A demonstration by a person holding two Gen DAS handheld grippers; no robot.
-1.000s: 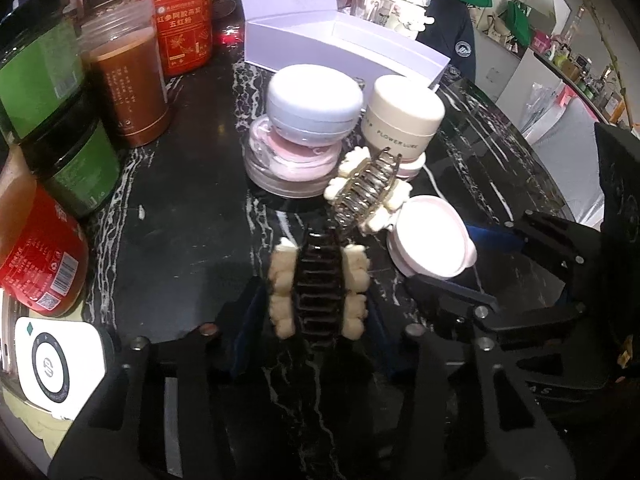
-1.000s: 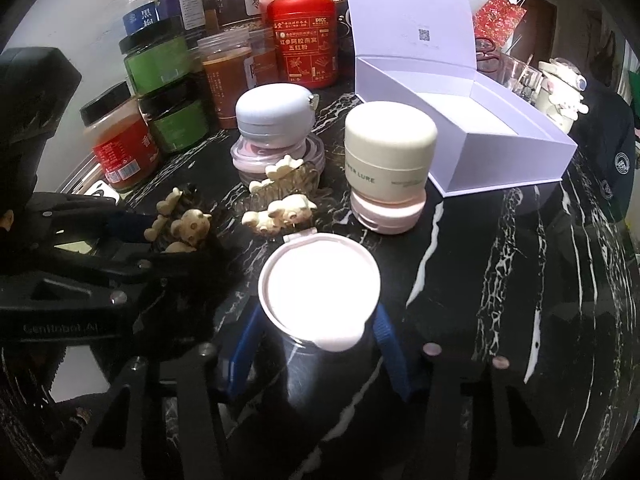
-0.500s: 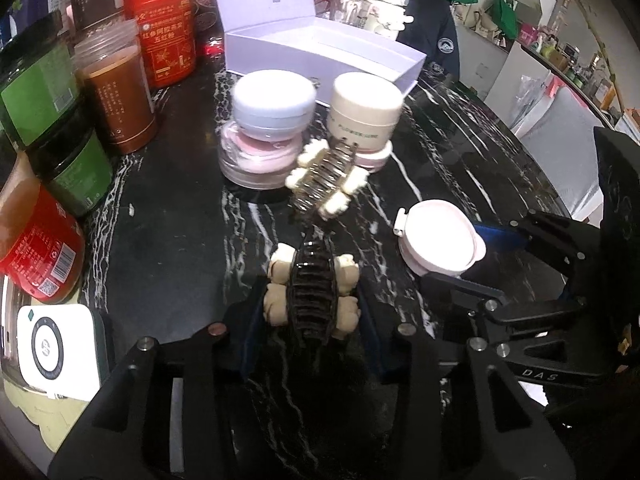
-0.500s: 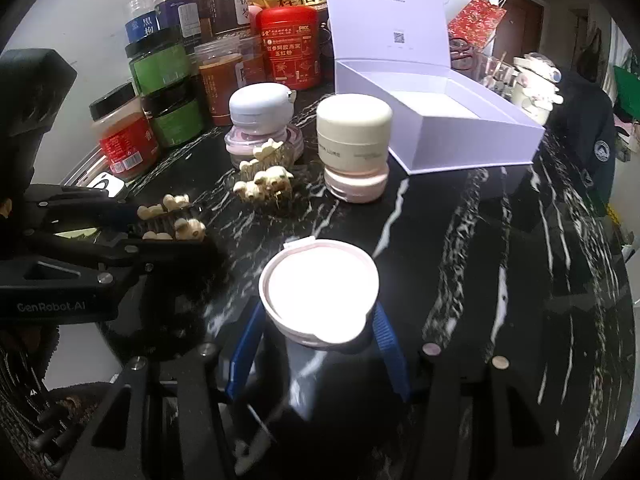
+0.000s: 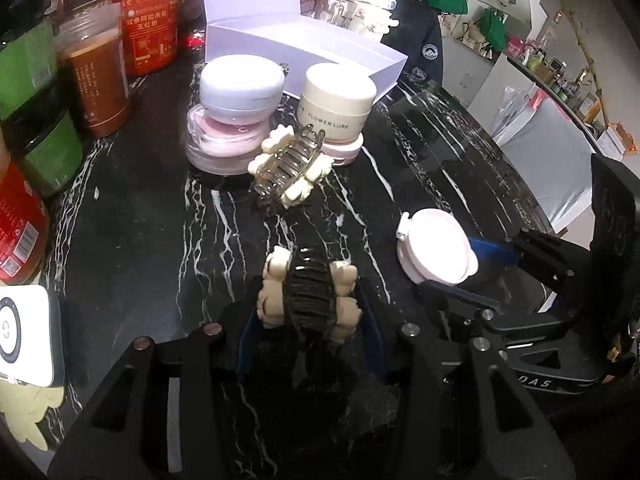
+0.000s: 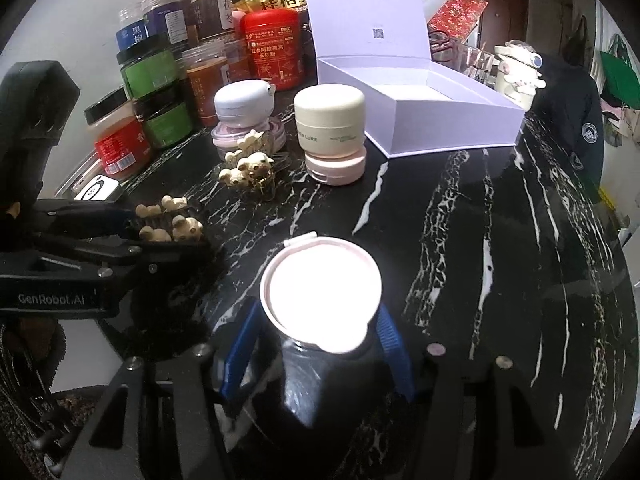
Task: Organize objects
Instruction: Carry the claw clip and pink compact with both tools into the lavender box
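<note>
Black marbled tabletop (image 5: pixel 132 208) is carrying the jars. Nearer than the open lavender box (image 6: pixel 420 116), the left tool (image 5: pixel 310 320) is clamping a dark hair clip (image 5: pixel 308 292); the right tool (image 6: pixel 320 340) is gripping a pink-lidded compact (image 6: pixel 320 292).

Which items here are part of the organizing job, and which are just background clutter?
In play: black hair claw in left gripper; pink compact in right gripper; clear hair claw; cream jar; lavender compact; open box.
Background: food jars; red tin.
</note>
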